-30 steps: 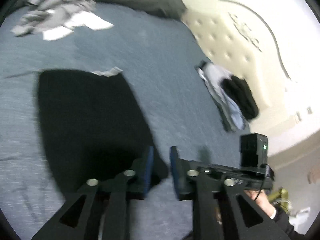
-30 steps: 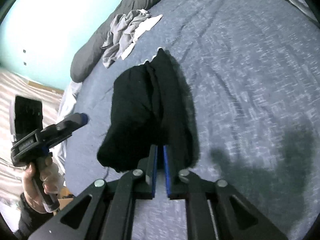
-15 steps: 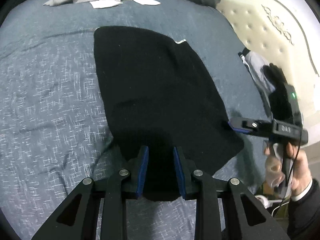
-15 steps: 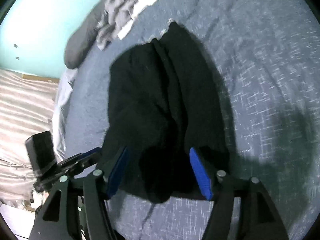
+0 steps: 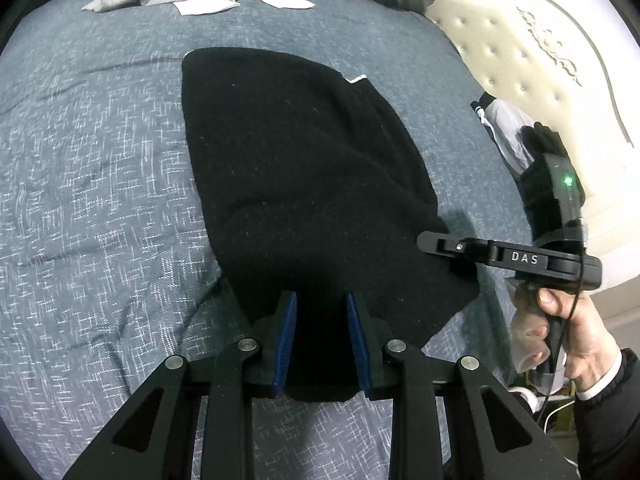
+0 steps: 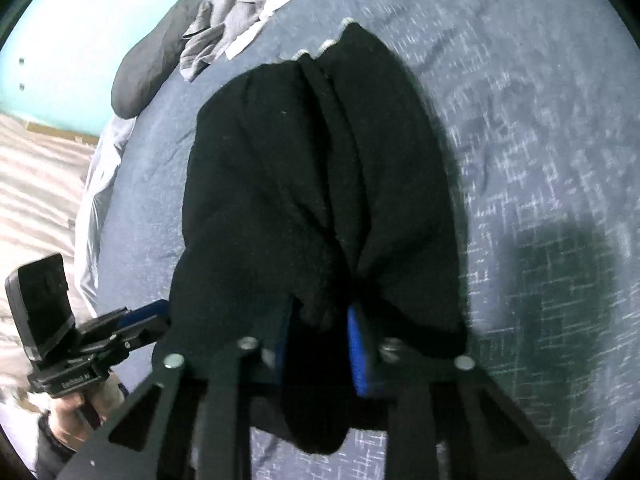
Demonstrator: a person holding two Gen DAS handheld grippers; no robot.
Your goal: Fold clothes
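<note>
The left tongs (image 5: 321, 336) stand parted, their blue pads on either side of the near edge of the black garment (image 5: 304, 184) without clamping it. The right tongs (image 6: 318, 344) are also released, with a bunched hem of the same cloth lying between the blue pads.

The black garment lies on the bed (image 5: 92, 200), spread ahead of both tongs. From the left tongs it looks flat and smooth, with a small white tag at its far edge. From the right tongs it shows lengthwise folds gathering toward the pads.

The right tongs' body reads "DAS" in the left view; a green light glows on its camera block.

The right hand (image 5: 560, 332) grips its handle, to the right of the left tongs. The left hand (image 6: 80, 408) holds its handle, low to the left of the right tongs.
</note>
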